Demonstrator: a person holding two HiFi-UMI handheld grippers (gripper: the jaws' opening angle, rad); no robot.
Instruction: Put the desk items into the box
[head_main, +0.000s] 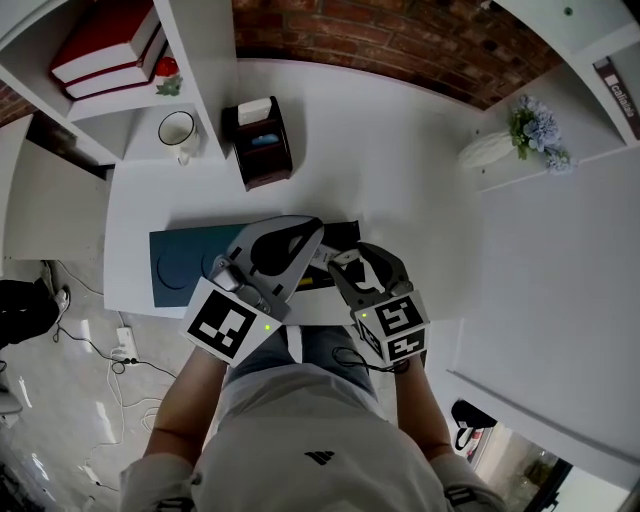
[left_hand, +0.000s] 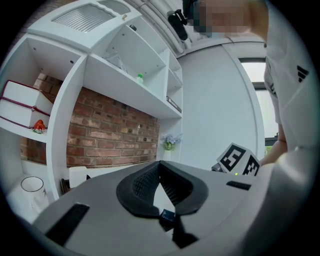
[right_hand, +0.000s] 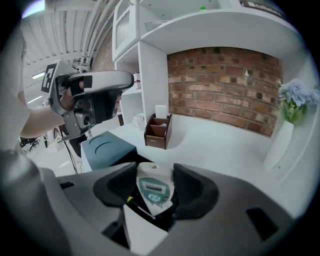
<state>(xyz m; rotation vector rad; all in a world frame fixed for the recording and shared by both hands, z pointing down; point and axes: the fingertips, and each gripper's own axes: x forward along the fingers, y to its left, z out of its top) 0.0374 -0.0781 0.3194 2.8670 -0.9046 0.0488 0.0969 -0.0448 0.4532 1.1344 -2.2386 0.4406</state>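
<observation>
A black open box (head_main: 343, 231) sits at the desk's front edge, mostly covered by both grippers. My right gripper (right_hand: 155, 179) hovers over it, shut on a small white gadget with a green panel (right_hand: 155, 189). Under the gadget, the dark inside of the box shows a thin pen with a yellow tip (right_hand: 131, 200). In the head view the right gripper (head_main: 347, 264) is just right of my left gripper (head_main: 303, 240). The left gripper (left_hand: 160, 166) tilts upward toward the shelves, its fingertips touching and nothing between them.
A teal box lid (head_main: 180, 262) lies left of the box. A brown desk organiser (head_main: 259, 141) and a white mug (head_main: 178, 130) stand further back. Red and white books (head_main: 108, 47) fill the left shelf. A white vase of flowers (head_main: 505, 142) stands at the right.
</observation>
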